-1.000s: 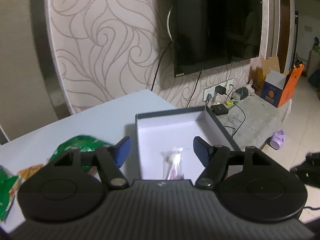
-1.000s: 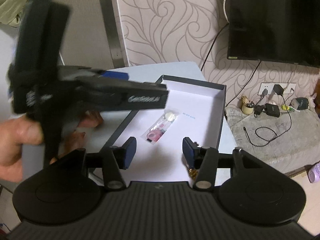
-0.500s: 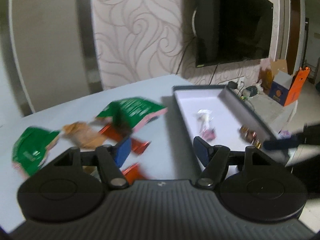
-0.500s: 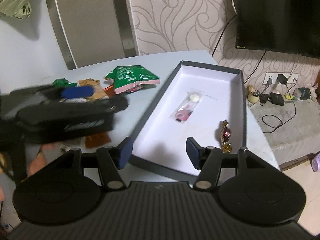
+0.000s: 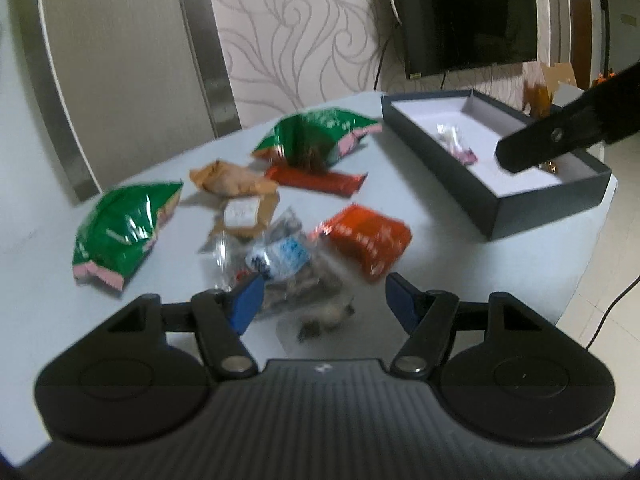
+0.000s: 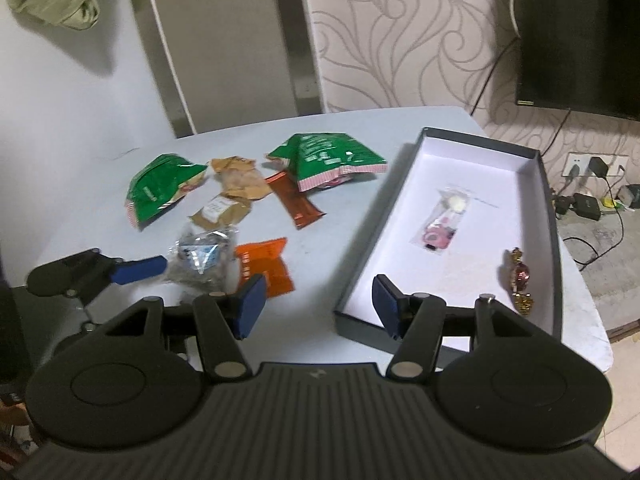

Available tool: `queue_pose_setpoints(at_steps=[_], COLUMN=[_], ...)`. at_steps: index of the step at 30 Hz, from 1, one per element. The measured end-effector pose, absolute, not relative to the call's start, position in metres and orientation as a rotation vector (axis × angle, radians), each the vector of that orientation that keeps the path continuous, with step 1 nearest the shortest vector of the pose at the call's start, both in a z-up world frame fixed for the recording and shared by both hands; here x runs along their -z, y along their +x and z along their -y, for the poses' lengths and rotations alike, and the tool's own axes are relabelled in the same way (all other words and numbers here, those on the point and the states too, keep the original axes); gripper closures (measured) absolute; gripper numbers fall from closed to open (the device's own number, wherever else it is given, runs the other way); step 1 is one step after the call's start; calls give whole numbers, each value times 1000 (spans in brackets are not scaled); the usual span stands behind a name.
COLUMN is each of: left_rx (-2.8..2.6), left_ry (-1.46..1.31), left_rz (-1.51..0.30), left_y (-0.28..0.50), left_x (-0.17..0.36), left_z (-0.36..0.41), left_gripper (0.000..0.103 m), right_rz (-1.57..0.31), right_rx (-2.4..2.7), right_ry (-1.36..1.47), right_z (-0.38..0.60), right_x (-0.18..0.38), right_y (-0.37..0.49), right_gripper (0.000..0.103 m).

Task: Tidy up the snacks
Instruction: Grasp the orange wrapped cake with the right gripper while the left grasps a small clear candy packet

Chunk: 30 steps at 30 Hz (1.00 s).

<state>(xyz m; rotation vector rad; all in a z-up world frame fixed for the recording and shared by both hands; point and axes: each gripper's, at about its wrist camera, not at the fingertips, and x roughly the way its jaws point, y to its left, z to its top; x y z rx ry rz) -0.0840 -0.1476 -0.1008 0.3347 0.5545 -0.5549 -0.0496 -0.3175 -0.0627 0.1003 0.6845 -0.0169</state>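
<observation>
Surface (image 6: 332, 152): pale blue, rounded edge, snacks strewn across its left half.
Room: swirl-patterned wallpaper (image 6: 400, 40) behind, dark television (image 6: 580, 32) mounted at right, plugs and cables low on the wall.
Snacks: two green bags (image 6: 160, 192) (image 6: 328, 156), a tan wrapper (image 6: 240, 180), a brown-red bar (image 6: 296, 204), an orange packet (image 6: 264, 266), and a clear packet (image 6: 204, 260) with a blue label, all loose on the surface.
Box (image 6: 550, 216): dark, open, white inside, at the surface's right end; a clear pink sweet pack (image 6: 442, 226) and a foil-wrapped candy (image 6: 520, 280) lie in it.
Left gripper (image 5: 320, 300): tilted down over the clear packet, fingers (image 5: 248, 300) apart, holding nothing.
Right gripper (image 6: 318, 300): tilted down near the box's near-left corner, fingers (image 6: 250, 304) apart and empty, jaws just been opening.
</observation>
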Motion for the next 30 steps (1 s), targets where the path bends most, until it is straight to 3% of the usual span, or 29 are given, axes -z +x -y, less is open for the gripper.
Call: queue_pose_setpoints(at_steps=[11,13,15,23,30], left_rx=[549,540,549,552,547], left_ry=[236,235,237,227,227], left_rz=[-659,-650,-644,-663,-651], left_y=[-71,-69,-69,-72,-71], left_x=[116,116,115,113,113], left_z=[143,144,144,132,122], left_gripper=[39,48,63,58,68], right_rz=[-694,-698,-704,-713,-740], right_rx=[38,34,30,-5,-61], right_ry=[102,99,94,80,51], right_z=[308,306,303,296,282], right_x=[60,61,62,63,71], right_y=[-67,-68,-68,-57,-34], right_gripper=[38,38,38,38,38])
